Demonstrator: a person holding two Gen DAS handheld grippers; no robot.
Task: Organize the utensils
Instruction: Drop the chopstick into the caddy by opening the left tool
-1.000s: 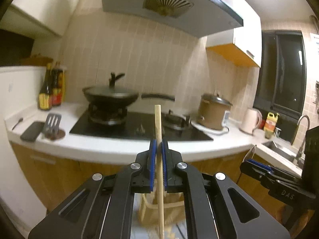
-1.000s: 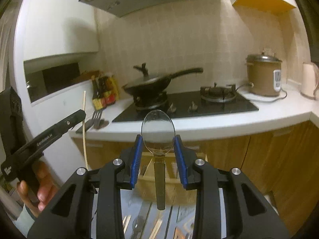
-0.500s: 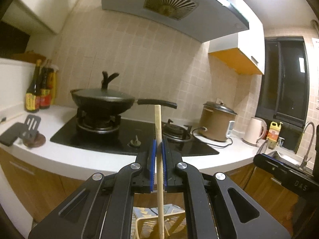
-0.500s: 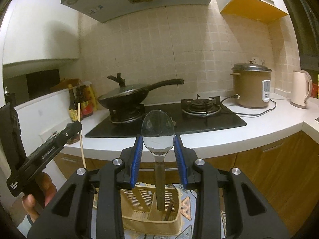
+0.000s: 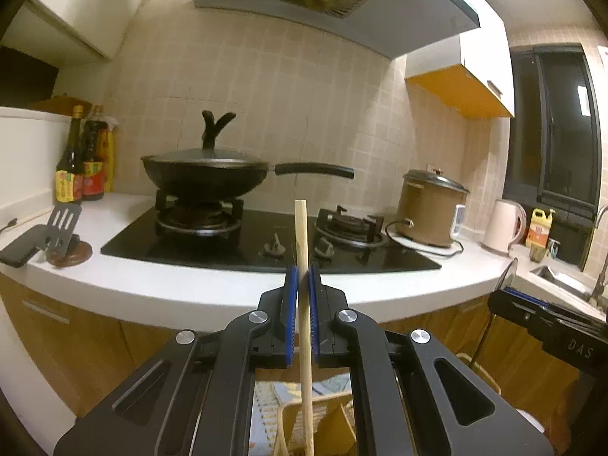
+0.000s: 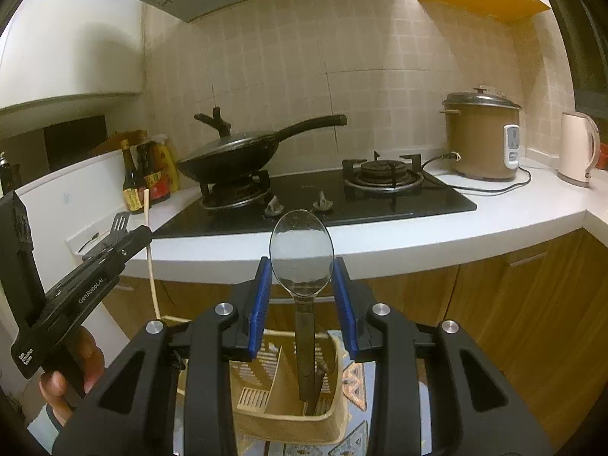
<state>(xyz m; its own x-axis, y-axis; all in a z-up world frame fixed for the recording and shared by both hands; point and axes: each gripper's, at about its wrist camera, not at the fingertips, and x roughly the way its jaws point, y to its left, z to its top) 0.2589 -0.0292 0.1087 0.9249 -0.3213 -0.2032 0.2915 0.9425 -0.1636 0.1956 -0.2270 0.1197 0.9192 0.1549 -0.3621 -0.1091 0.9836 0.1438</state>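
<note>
My left gripper (image 5: 303,277) is shut on a wooden chopstick (image 5: 302,250) that stands upright, its lower end reaching down into a tan slotted utensil holder (image 5: 334,421). My right gripper (image 6: 302,269) is shut on a metal spoon (image 6: 301,254), bowl up, with its dark handle hanging down into the right compartment of the holder (image 6: 266,406). The left gripper (image 6: 142,233) with its chopstick (image 6: 149,250) also shows at the left of the right wrist view. The right gripper's body shows at the right edge of the left wrist view (image 5: 547,315).
A white counter (image 6: 437,235) carries a black gas hob (image 6: 380,197), a lidded wok (image 5: 205,178), a rice cooker (image 6: 480,136), a kettle (image 6: 579,148), sauce bottles (image 5: 81,167) and a spatula (image 5: 62,224). A sink (image 5: 558,277) lies at the right. Wooden cabinets stand below.
Both views have swung and moved closer to the counter. The holder now sits right below both grippers. Chopstick and spoon stay held.
</note>
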